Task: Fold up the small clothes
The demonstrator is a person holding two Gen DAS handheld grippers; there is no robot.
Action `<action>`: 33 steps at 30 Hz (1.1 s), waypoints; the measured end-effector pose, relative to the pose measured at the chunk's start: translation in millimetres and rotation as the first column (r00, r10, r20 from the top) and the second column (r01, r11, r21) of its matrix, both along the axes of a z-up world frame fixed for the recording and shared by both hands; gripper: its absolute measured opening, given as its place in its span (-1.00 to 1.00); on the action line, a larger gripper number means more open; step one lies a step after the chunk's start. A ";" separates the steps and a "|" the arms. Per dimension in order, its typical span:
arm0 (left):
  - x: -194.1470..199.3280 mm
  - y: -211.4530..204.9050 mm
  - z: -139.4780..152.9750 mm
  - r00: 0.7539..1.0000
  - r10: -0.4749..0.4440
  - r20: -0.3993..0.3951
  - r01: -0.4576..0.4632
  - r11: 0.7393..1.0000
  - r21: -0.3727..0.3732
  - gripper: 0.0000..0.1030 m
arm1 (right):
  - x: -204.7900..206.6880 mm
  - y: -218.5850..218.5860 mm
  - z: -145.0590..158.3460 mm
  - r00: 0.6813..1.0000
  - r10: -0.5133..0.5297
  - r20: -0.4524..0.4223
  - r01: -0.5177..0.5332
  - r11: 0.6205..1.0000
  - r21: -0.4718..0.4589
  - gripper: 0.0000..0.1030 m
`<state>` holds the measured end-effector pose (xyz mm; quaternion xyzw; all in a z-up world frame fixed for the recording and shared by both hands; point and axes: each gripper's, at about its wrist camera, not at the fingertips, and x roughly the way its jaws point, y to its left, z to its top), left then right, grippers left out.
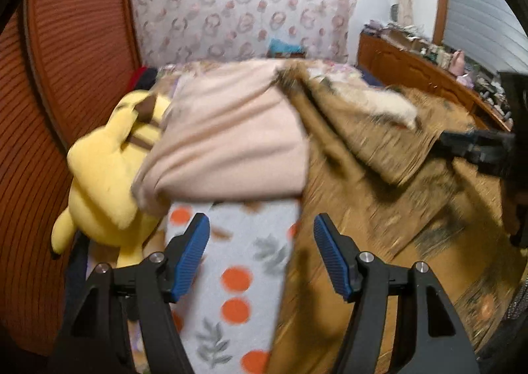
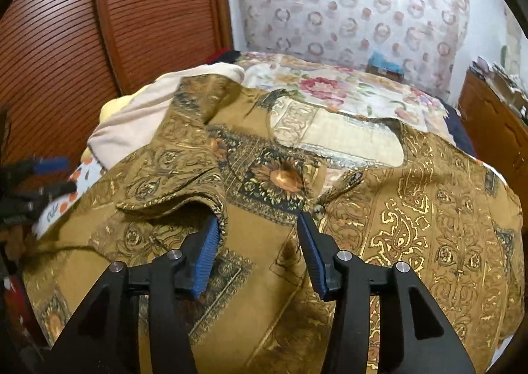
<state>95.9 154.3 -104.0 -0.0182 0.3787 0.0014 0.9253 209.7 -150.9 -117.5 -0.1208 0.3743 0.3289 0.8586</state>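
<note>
A brown shirt with gold and black ornament (image 2: 412, 225) lies spread on the bed, collar toward the far side. Its left sleeve (image 2: 184, 182) is folded inward over the body. My right gripper (image 2: 258, 217) hovers open just above the shirt's middle, its left pad beside the sleeve's hem, nothing pinched. In the left wrist view the same shirt (image 1: 379, 196) is blurred at right. My left gripper (image 1: 261, 219) is open and empty over a white cloth with orange dots (image 1: 237, 275), at the shirt's edge. A folded pink garment (image 1: 231, 136) lies beyond.
A yellow plush toy (image 1: 105, 172) sits left of the pink garment, against a slatted wooden door (image 1: 72, 54). A floral sheet (image 2: 330, 87) covers the bed's far part. A cluttered wooden dresser (image 1: 412, 70) stands at right, with a patterned curtain (image 2: 346, 1) behind the bed.
</note>
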 end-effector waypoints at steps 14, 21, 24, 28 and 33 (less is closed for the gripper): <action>52.5 -19.3 17.4 1.000 -0.019 0.006 0.019 1.000 -0.003 0.28 | -29.5 32.2 -1.3 0.965 0.249 0.083 -0.242 0.966 -0.089 -0.01; 53.9 -8.4 20.8 1.000 0.008 0.006 -0.008 1.000 0.003 0.28 | -32.3 79.8 -15.4 0.910 0.414 0.011 -0.412 0.907 -0.088 -0.13; 56.8 -4.5 21.6 1.000 0.011 0.006 -0.011 1.000 0.001 0.28 | -28.0 92.7 -31.1 0.895 0.446 -0.019 -0.445 0.885 -0.138 -0.25; 63.7 -2.7 22.3 1.000 0.011 0.003 -0.011 1.000 0.000 0.28 | -17.8 91.5 -30.5 0.883 0.468 -0.034 -0.469 0.876 -0.110 -0.90; 76.3 -10.9 22.8 1.000 -0.016 -0.001 0.016 1.000 -0.018 0.28 | 14.5 66.9 -17.4 0.935 0.355 -0.009 -0.355 0.934 -0.027 -0.96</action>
